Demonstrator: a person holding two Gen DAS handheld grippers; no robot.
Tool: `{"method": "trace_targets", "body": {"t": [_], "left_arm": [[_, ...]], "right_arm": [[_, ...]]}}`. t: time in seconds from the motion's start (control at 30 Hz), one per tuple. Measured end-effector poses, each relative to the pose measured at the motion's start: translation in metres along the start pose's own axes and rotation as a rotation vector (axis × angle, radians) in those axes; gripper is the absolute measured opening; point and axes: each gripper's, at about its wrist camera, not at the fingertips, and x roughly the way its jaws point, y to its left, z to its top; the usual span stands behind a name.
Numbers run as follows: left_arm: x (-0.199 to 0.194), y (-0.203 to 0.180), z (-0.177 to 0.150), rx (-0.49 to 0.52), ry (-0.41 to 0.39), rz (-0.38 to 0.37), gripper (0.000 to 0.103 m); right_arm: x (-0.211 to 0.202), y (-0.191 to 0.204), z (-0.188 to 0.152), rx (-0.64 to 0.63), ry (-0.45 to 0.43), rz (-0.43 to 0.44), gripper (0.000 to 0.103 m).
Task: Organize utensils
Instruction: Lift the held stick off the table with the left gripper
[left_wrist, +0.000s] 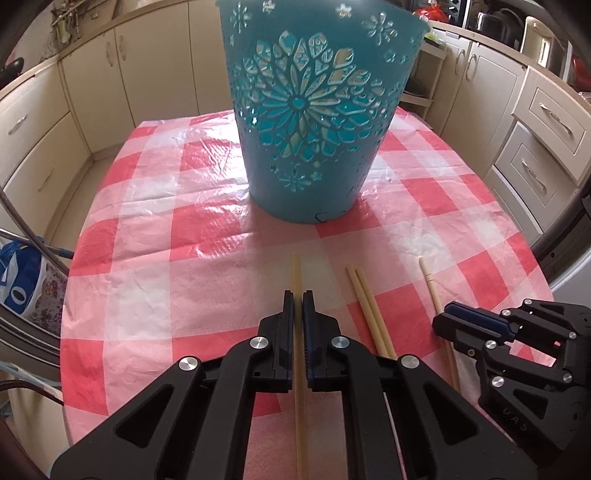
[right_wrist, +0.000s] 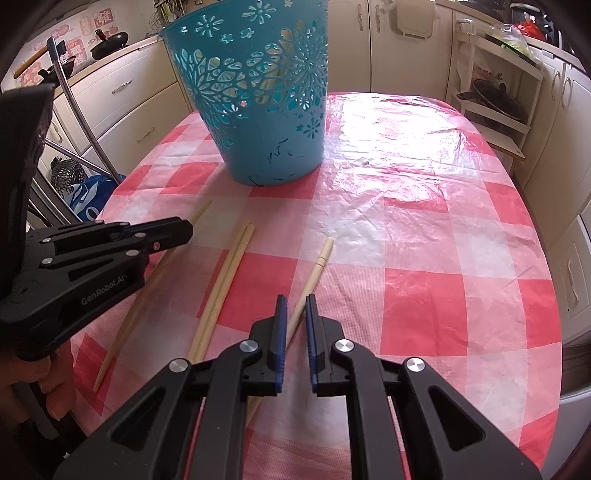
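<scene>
A teal cut-out basket (left_wrist: 306, 122) stands on the red-and-white checked tablecloth (left_wrist: 166, 258); it also shows in the right wrist view (right_wrist: 258, 99), with sticks visible inside. My left gripper (left_wrist: 298, 297) is shut on a single chopstick (left_wrist: 296, 273) that runs between its jaws. A pair of chopsticks (left_wrist: 365, 306) lies just to its right. My right gripper (right_wrist: 295, 301) is narrowly open with another chopstick (right_wrist: 317, 264) lying between its jaws on the cloth. The left gripper (right_wrist: 184, 229) and its chopstick (right_wrist: 147, 291) show at the left of the right wrist view, beside the pair (right_wrist: 229, 273).
Cream kitchen cabinets (left_wrist: 535, 122) surround the table. A white shelf rack (right_wrist: 487, 96) stands at the back right. A blue bag (left_wrist: 18, 280) and metal chair frame (right_wrist: 77, 103) sit off the table's left edge.
</scene>
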Motion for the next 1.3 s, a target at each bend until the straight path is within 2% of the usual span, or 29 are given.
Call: {"method": "trace_targets", "body": {"t": [1.0,1.17,1.3], "left_arm": [[-0.01,0.001,0.002,-0.005,-0.034,-0.033,0.005],[-0.015,0.003,0.004,-0.025,-0.056,-0.064,0.005],[-0.029,0.005,0.009,-0.043,-0.11,-0.114,0.005]], "right_arm": [[0.0,0.001,-0.001,0.005,-0.004,-0.001,0.01],[0.0,0.0,-0.001,0.009,-0.004,0.002,0.01],[0.0,0.0,-0.001,0.005,-0.004,-0.001,0.01]]}}
